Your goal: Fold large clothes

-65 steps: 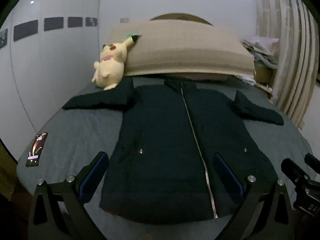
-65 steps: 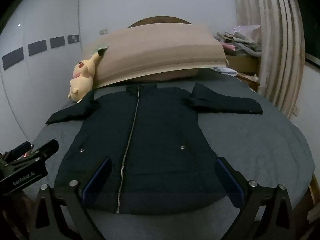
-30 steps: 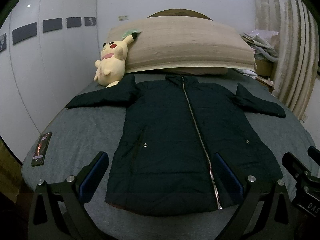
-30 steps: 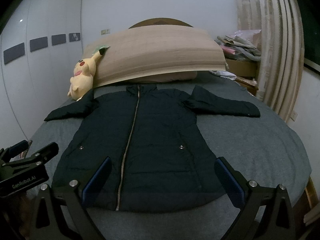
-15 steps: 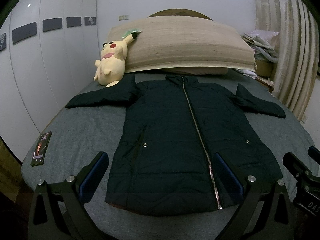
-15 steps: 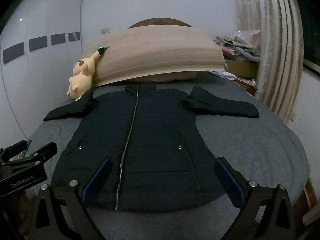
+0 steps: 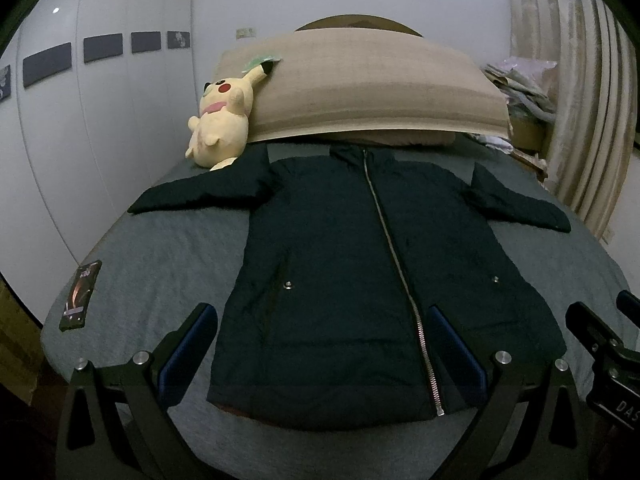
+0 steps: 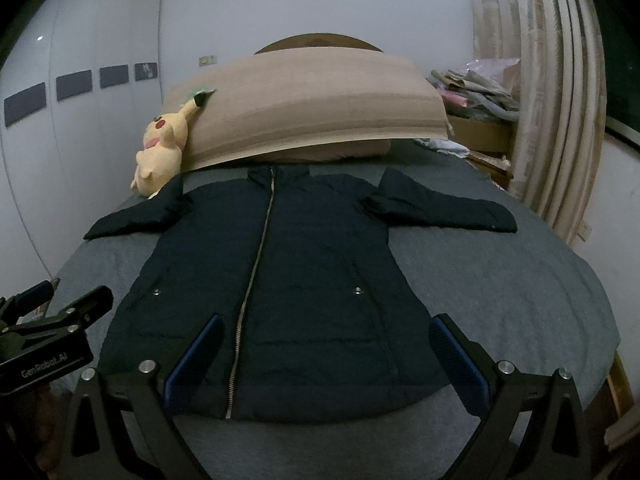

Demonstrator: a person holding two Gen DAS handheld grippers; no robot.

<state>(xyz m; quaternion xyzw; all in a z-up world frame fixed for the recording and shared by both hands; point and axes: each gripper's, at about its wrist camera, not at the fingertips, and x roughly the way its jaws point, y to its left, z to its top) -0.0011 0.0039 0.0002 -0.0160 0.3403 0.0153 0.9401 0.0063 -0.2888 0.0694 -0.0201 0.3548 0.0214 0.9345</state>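
The dark jacket [image 7: 360,280] lies flat, zipped, on the bed [image 8: 500,292], both sleeves spread; each hand-held gripper, left [image 7: 320,348] and right [image 8: 324,360], hovers wide open and empty over its hem, so I'd pinch a sleeve cuff first and fold inward.

Home bedroom: bed [image 7: 168,248], headboard [image 7: 360,92], curtains [image 8: 552,120].

A dark navy padded zip-front jacket [image 7: 360,280] lies flat, front up and zipped shut, on the grey bed cover [image 7: 160,264]. Both sleeves spread outward; its collar points toward the bed's head, its hem near the foot edge.
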